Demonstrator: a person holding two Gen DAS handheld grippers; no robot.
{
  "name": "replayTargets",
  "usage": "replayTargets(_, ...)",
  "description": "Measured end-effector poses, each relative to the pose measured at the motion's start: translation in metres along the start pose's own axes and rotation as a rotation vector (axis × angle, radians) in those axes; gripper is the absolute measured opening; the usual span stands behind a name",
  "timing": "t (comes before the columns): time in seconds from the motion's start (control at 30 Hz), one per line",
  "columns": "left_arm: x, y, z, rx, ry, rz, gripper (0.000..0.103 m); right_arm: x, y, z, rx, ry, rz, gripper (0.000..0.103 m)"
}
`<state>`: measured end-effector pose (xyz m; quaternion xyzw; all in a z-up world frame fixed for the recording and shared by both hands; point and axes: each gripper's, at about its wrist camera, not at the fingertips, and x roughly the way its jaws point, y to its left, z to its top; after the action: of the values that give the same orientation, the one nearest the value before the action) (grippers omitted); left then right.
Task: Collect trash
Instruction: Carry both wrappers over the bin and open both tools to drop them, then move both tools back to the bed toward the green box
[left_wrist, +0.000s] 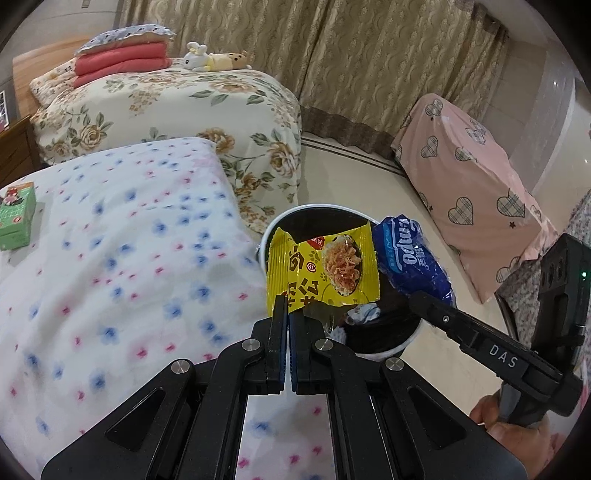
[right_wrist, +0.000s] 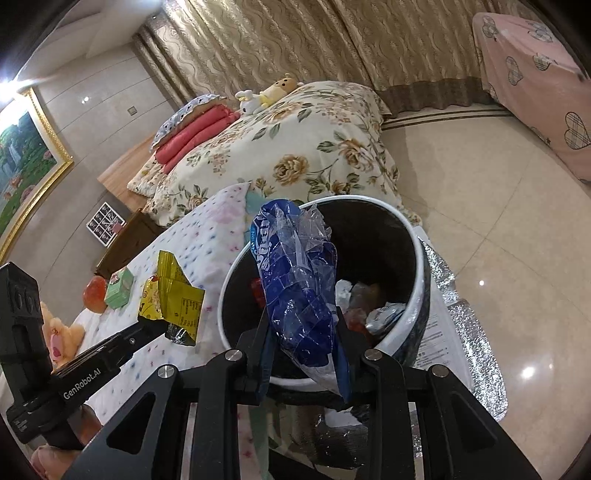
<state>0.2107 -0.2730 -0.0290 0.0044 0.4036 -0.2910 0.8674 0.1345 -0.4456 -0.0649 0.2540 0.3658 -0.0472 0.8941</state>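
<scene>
My left gripper (left_wrist: 287, 301) is shut on a yellow snack wrapper (left_wrist: 325, 267) and holds it over the near rim of a white bin with a black liner (left_wrist: 380, 352). It also shows in the right wrist view (right_wrist: 147, 326) with the wrapper (right_wrist: 173, 299) left of the bin. My right gripper (right_wrist: 301, 325) is shut on a crumpled blue plastic wrapper (right_wrist: 295, 280) above the bin (right_wrist: 417, 295). The blue wrapper (left_wrist: 410, 258) hangs over the bin's right side in the left wrist view, held by the right gripper (left_wrist: 415, 299). Crumpled trash (right_wrist: 384, 314) lies inside the bin.
A white cover with blue and pink flowers (left_wrist: 129, 258) lies left of the bin, with a green carton (left_wrist: 16, 218) on it. An orange object (right_wrist: 96, 293) and a plush toy (right_wrist: 59, 332) lie near it. A floral bed (left_wrist: 184, 107) stands behind. A silver foil sheet (right_wrist: 458, 314) lies right of the bin.
</scene>
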Motion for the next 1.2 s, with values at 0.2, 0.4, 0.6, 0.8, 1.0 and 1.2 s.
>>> replayTargets(0.2, 0.009, -0.009, 0.005, 0.015, 0.014, 0.000, 0.001, 0.002, -0.004, 0.005, 0.004, 0.003, -0.010, 0.028)
replayTargets(0.4, 0.019, -0.014, 0.010, 0.020, 0.027, -0.002, 0.001, 0.007, -0.007, 0.009, 0.002, 0.017, -0.018, 0.028)
replayTargets(0.6, 0.026, -0.020, 0.013, 0.034, 0.039, 0.000, 0.001, 0.015, -0.010, 0.015, 0.001, 0.025, -0.023, 0.029)
replayTargets(0.8, 0.032, -0.024, 0.013, 0.039, 0.058, 0.001, 0.001, 0.019, -0.013, 0.022, -0.001, 0.033, -0.027, 0.031)
replayTargets(1.0, 0.030, -0.024, 0.013, 0.035, 0.060, 0.002, 0.039, 0.020, -0.018, 0.026, 0.026, 0.035, -0.027, 0.049)
replayTargets(1.2, 0.020, -0.014, 0.008, 0.013, 0.047, 0.013, 0.039, 0.017, -0.019, 0.024, 0.036, 0.025, -0.030, 0.056)
